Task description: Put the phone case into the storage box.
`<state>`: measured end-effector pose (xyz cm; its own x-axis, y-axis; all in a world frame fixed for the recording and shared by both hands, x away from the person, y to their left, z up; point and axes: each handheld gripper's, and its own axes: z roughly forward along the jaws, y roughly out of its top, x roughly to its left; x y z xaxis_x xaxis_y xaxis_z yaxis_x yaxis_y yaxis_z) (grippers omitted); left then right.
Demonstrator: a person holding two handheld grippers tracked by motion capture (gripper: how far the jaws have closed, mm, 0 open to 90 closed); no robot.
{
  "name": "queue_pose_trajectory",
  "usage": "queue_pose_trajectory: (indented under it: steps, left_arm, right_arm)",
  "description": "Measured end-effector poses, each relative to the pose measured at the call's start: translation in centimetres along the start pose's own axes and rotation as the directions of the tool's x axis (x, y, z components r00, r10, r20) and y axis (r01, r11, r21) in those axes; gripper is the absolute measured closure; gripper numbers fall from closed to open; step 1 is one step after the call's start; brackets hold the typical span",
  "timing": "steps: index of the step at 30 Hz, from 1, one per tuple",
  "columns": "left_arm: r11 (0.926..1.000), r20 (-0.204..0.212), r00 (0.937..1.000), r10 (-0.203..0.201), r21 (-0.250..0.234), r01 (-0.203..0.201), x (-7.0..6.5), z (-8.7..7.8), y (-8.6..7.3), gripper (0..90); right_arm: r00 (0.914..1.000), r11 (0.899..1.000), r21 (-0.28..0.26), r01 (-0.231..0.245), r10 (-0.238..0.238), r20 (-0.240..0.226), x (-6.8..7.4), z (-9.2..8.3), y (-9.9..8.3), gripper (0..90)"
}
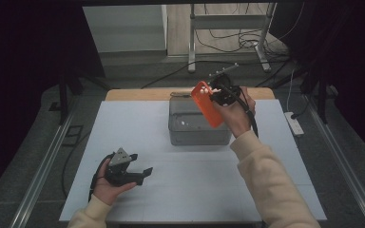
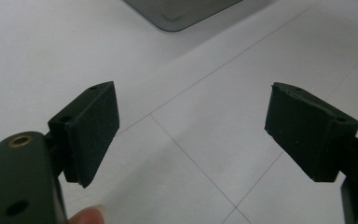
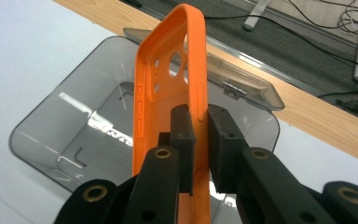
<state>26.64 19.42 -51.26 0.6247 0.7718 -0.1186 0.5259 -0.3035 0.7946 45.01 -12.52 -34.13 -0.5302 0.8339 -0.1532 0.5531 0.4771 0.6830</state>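
One orange silicone phone case (image 3: pixel 177 93) was pinched by its side wall in the right tool (image 3: pixel 200 140), just above the open grey translucent plastic box (image 3: pixel 51 135). Lowering and releasing it inside seemingly remained, while the left tool (image 2: pixel 191 135) rested open on the white surface (image 1: pixel 123 128), well short of that box.

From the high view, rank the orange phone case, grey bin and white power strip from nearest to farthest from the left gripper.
1. Grey bin, mid-table, up and right of the left gripper.
2. Orange phone case, held above the bin's right side.
3. White power strip, on the floor off the right edge.
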Motion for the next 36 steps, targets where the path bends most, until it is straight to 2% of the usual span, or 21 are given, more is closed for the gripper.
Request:
queue_pose_trajectory:
  steps: [9,21,36]
  left_arm:
    - [1.0,0.005,1.0,-0.001,0.001,0.001,-0.1,0.0,0.0,17.9]
    - [1.0,0.004,1.0,0.0,0.0,0.0,-0.1,0.0,0.0,18.0]
    - [1.0,0.008,1.0,-0.005,0.0,0.005,0.0,0.0,0.0,18.4]
  right_arm:
    - [0.9994,0.999,0.038,-0.011,0.01,0.034,-0.3,1.3,0.0,81.1]
    - [0.9984,0.999,0.048,-0.008,0.006,0.056,-0.3,1.7,0.1,81.1]
    - [0.9949,0.996,0.086,-0.031,0.023,0.098,-0.6,2.2,0.0,81.1]
